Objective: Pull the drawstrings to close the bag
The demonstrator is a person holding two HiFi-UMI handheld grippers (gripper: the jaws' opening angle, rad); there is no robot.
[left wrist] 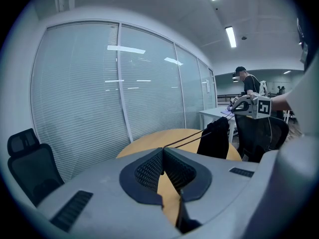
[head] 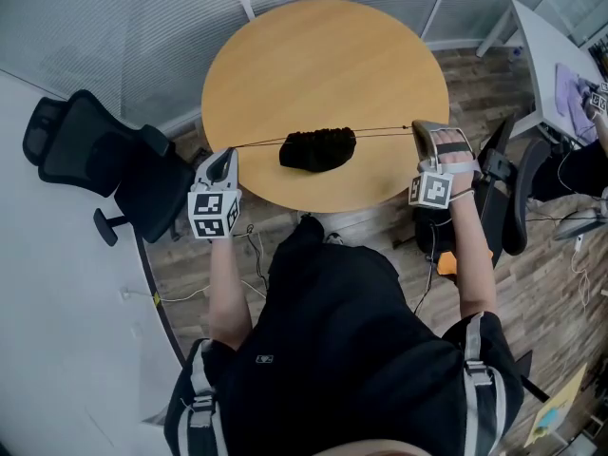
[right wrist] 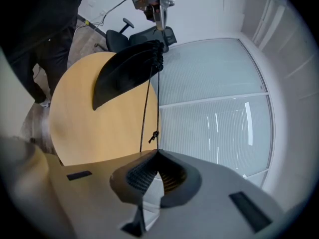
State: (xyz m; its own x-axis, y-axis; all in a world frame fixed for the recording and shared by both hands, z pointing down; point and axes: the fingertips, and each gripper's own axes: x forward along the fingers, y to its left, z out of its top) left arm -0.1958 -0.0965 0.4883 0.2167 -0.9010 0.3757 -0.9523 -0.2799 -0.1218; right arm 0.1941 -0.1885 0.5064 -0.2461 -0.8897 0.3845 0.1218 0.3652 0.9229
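Left gripper (head: 226, 155) and right gripper (head: 425, 127) each clamp the drawstrings (head: 258, 143).
Both pairs of jaws are pressed together on a cord end, the cords taut to either side. The black bag (head: 318, 148) (bunched and crumpled) is over the round desk's (head: 323, 55) front part, between them. A black office chair (head: 100, 155) stands beside the left gripper.

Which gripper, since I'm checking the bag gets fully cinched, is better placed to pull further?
Right gripper, marginally. Both are shut on taut drawstrings, bag midway; the black chair crowds the left gripper, possibly limiting outward pull.
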